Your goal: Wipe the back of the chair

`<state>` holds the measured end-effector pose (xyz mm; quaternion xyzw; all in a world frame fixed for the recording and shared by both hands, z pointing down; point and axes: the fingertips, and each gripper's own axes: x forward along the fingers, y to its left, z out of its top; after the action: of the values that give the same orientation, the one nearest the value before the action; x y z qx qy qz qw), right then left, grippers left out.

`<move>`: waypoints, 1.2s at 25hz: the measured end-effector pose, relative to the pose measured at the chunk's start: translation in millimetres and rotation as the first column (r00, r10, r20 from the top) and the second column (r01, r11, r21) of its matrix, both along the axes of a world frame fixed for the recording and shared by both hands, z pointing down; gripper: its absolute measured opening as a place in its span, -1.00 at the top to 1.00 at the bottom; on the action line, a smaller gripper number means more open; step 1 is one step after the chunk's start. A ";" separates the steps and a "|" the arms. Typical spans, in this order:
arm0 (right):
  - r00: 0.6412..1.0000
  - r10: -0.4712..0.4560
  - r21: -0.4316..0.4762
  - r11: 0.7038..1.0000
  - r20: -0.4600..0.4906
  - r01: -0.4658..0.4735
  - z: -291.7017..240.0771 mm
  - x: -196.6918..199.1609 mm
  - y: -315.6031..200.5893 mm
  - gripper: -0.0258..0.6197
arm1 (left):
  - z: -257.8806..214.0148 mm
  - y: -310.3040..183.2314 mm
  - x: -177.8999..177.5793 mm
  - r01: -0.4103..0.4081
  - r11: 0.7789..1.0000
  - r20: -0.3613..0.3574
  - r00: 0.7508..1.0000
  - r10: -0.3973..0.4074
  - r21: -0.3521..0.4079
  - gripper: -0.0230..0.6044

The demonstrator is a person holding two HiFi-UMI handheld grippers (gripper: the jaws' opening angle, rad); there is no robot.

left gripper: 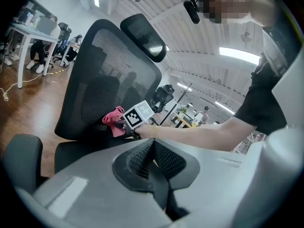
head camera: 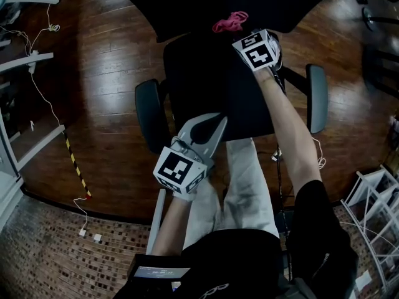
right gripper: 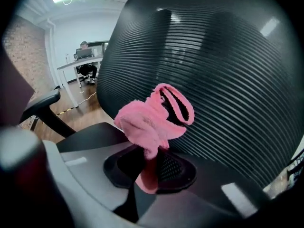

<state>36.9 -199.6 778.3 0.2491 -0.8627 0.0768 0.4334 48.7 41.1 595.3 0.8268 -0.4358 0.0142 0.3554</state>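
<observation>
A black mesh office chair stands before me; its back (right gripper: 218, 75) fills the right gripper view, and the back (left gripper: 107, 75) carries a headrest (left gripper: 143, 37) in the left gripper view. My right gripper (right gripper: 149, 167) is shut on a pink cloth (right gripper: 154, 120), which is bunched against the lower mesh. From above, the cloth (head camera: 230, 22) shows at the foot of the chair back, with the right gripper (head camera: 242, 32) just behind it. My left gripper (head camera: 215, 124) hovers over the seat (head camera: 206, 80), shut with nothing in it. In its own view the left gripper (left gripper: 153, 156) points at the cloth (left gripper: 114, 121).
Armrests stick out at the left (head camera: 151, 120) and right (head camera: 317, 98) of the seat. White cables (head camera: 43, 86) and striped tape (head camera: 76, 167) lie on the wooden floor. A white wire rack (head camera: 374, 210) stands at the right. A desk (left gripper: 28, 37) with seated people is behind.
</observation>
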 end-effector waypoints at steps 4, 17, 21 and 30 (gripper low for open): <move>0.995 0.097 -0.046 0.994 0.020 -0.096 3.2 31.6 -13.6 0.78 | 1.4 -11.5 13.0 -0.029 1.000 -0.004 1.000 0.029 -0.001 0.96; 0.940 0.330 -0.144 0.938 0.085 -0.316 -13.3 111.2 -33.3 0.77 | -6.2 -28.6 56.5 -0.110 0.994 0.006 0.994 0.110 0.009 0.96; 0.916 0.389 -0.149 0.916 0.096 -0.373 -16.0 129.7 -37.4 0.77 | -6.4 -30.7 61.1 -0.121 0.993 0.005 0.993 0.121 0.009 0.96; 0.807 0.557 -0.171 0.830 0.196 -0.531 -31.0 165.5 -47.9 0.77 | -6.4 -28.2 61.8 -0.125 0.992 0.002 0.992 0.125 0.011 0.96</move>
<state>202.4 -247.5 747.3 0.4512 -0.7948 0.2738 0.2996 110.5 12.8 588.9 0.8545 -0.3834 0.0346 0.3487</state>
